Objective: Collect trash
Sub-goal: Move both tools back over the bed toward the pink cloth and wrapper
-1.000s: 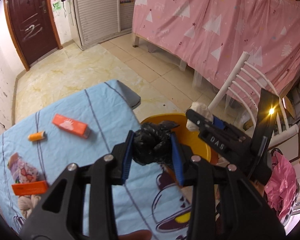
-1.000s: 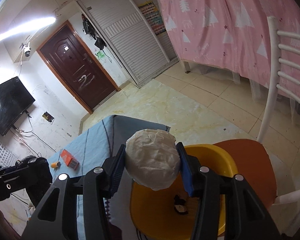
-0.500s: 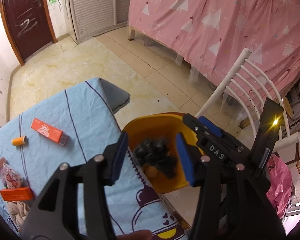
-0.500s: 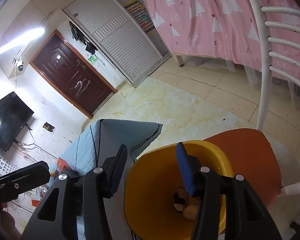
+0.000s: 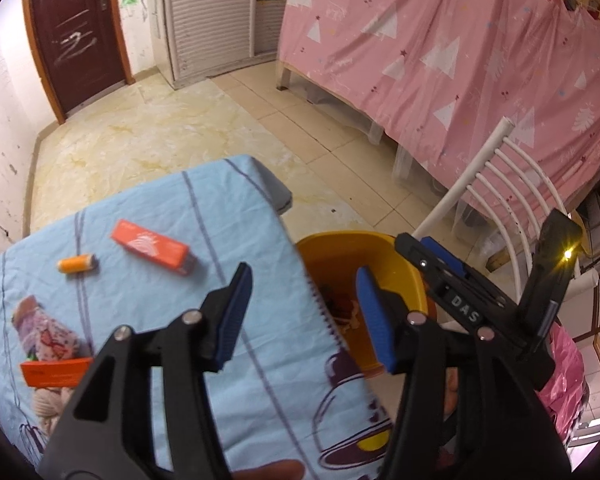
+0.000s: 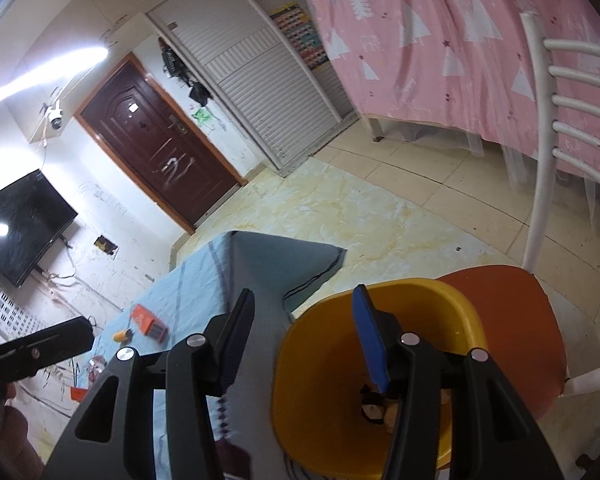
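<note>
blue tablecloth, both grippers open, empty

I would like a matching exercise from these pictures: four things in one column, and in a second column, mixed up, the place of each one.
Things:
1. yellow plastic bin
2. orange cardboard box
3. small orange thread spool
4. black flat television

Places:
A. mounted on the white wall
B. lying on the blue tablecloth, nearest the bin
C. standing on the orange chair seat
D. lying on the blue tablecloth, left of the box in the left wrist view

Pairs: 1-C, 2-B, 3-D, 4-A
</note>
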`<state>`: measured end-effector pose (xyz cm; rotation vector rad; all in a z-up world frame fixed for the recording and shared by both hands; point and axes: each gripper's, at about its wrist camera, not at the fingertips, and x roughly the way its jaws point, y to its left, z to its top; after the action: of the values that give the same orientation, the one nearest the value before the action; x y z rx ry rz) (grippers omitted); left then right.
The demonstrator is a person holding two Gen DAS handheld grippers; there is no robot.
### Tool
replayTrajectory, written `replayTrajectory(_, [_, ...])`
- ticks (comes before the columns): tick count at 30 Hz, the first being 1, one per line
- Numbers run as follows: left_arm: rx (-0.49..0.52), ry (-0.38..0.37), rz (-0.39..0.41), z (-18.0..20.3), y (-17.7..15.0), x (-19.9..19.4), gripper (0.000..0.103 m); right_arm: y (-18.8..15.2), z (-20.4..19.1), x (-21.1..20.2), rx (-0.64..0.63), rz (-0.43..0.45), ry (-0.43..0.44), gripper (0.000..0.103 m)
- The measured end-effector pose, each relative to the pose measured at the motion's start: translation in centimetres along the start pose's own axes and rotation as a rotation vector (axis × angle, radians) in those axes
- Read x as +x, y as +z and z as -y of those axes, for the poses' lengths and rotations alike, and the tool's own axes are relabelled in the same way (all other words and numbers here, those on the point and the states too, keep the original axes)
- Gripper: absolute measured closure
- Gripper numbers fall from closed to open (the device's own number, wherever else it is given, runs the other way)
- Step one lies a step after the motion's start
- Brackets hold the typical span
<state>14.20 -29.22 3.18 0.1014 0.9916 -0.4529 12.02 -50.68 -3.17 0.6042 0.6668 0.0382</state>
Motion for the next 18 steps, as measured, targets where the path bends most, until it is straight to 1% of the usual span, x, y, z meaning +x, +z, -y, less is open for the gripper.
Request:
replayTrajectory(5, [-0.025, 0.045, 0.027, -3.4, -0.8, -2.0, 0.051, -0.8, -3.2, 0.6, -0.044, -0.021, 0.038, 0.058])
replayTrajectory(9, [-0.056, 0.108, 0.061, -7.2, -1.5, -4.2, 0.051, -1.6, -5.8, 1.7, -0.085, -0.052, 0.058, 0.058])
replayTrajectory(14, [-0.116, 0.165, 0.103, -11.8, -2.1, -6.8, 0.051, -2.7, -9.9, 3.3, -0.150, -0.093, 0.079, 0.058])
replayTrajectory(18, [-0.189, 0.203, 0.121, -16.3, -2.9, -8.3, 0.051, -3.1, -13.0, 4.1, -0.205, -0.111, 0.092, 0.058])
